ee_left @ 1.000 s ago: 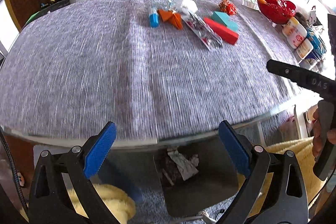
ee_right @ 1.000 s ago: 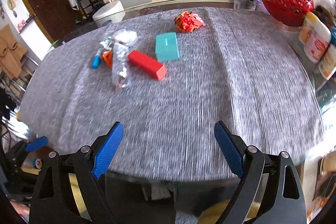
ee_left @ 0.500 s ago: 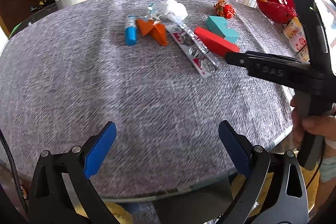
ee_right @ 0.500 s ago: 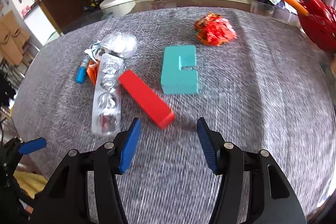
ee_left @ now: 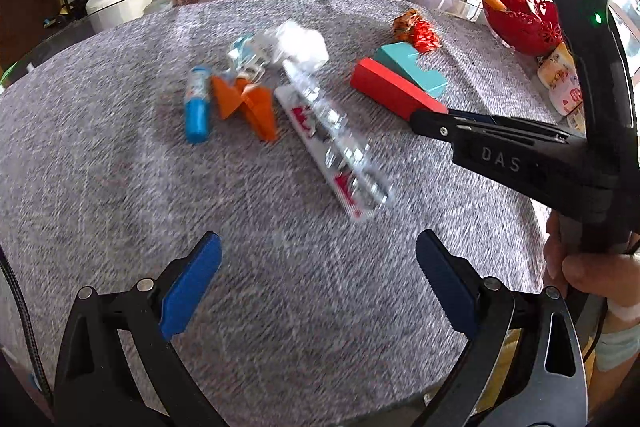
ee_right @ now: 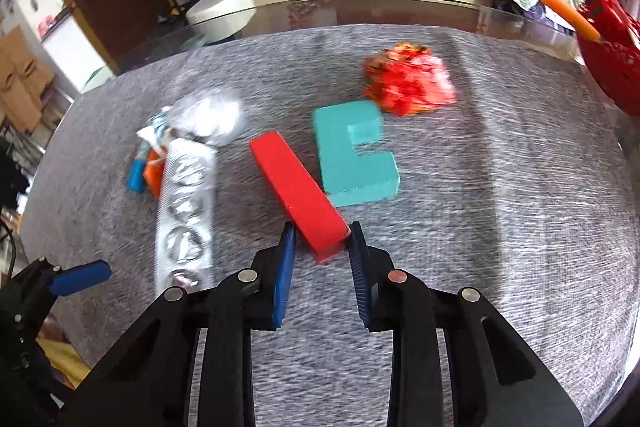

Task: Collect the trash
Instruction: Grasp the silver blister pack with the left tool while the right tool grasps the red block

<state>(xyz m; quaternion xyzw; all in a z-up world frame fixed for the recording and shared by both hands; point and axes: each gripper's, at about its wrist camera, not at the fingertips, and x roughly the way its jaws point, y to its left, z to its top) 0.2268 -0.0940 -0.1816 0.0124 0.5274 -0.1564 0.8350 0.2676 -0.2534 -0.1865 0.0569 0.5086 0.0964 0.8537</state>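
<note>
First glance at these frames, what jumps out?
The right gripper has its jaws closed around the near end of the red block, mid-table beside the teal block. Left of them lies a long silver blister pack with a crumpled white wad at its far end. The left gripper hangs open over bare grey tablecloth.

The left gripper (ee_left: 316, 287) hangs low, its blue-padded jaws spread wide toward 12 o'clock with nothing between them. The right gripper (ee_right: 322, 259) reaches in from 3 o'clock in the left wrist view, gripped by a bare right hand (ee_left: 576, 267) at the handle. Its jaws stand narrowed, pads close on either side of a block's near end; contact is unclear.
</note>
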